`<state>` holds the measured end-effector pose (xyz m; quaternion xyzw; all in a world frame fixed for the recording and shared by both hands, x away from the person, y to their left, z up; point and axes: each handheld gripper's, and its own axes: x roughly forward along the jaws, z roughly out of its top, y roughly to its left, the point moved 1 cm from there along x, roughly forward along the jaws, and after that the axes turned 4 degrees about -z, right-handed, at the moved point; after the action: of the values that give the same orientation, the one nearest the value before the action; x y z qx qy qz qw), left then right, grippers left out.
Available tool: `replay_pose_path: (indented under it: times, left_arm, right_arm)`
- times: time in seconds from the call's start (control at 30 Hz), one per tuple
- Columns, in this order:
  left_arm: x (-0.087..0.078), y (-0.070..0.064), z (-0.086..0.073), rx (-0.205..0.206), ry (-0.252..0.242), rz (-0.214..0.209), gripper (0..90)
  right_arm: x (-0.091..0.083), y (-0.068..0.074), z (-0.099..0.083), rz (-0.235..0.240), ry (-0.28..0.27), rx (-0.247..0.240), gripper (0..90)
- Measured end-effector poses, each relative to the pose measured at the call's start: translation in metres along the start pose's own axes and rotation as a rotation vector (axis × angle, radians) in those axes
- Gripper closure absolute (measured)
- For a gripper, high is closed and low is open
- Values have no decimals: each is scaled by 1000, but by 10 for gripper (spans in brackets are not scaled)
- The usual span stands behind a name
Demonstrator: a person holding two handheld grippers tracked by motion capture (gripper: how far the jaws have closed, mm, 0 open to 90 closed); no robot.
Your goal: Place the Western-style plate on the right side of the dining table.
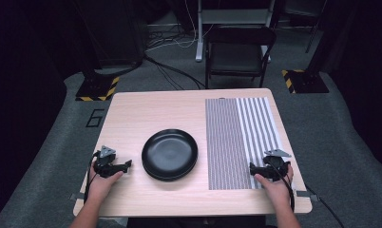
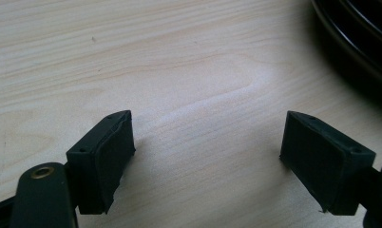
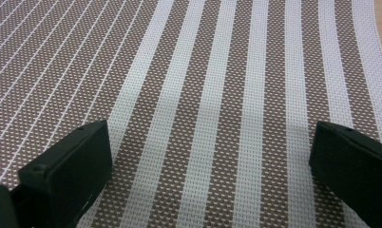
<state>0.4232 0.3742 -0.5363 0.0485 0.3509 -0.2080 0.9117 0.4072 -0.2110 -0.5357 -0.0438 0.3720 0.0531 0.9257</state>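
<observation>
one mark could be read: a large outlined digit "6" (image 1: 95,118) stood on the grey floor (image 1: 51,133) just left of the table's far left corner, seen from the high view. the yellow-and-black hazard stripes (image 1: 98,88) on the stand bases carried no lettering.

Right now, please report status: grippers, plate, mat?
Left gripper open over bare table, beside plate. Right gripper open over mat. Plate untouched, nothing in the way.
</observation>
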Motion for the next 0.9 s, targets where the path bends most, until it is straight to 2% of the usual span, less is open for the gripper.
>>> replay_pose_path:
  times: [0.13,0.23,0.63,0.8,0.9]
  left_arm:
    - [0,0,0,-1,1,-1,176]
    - [1,-1,1,7,11,-4,140]
    - [2,-1,1,2,10,-1,142]
    - [1,-1,1,0,9,1,153]
    - [1,-1,1,-10,-10,8,206]
  right_arm:
    - [0,1,0,0,-5,8,0]
    - [0,1,0,-6,-6,1,0]
    - [0,1,0,-6,-7,6,0]
    - [0,1,0,-7,-6,2,0]
    - [0,1,0,-9,-7,4,3]
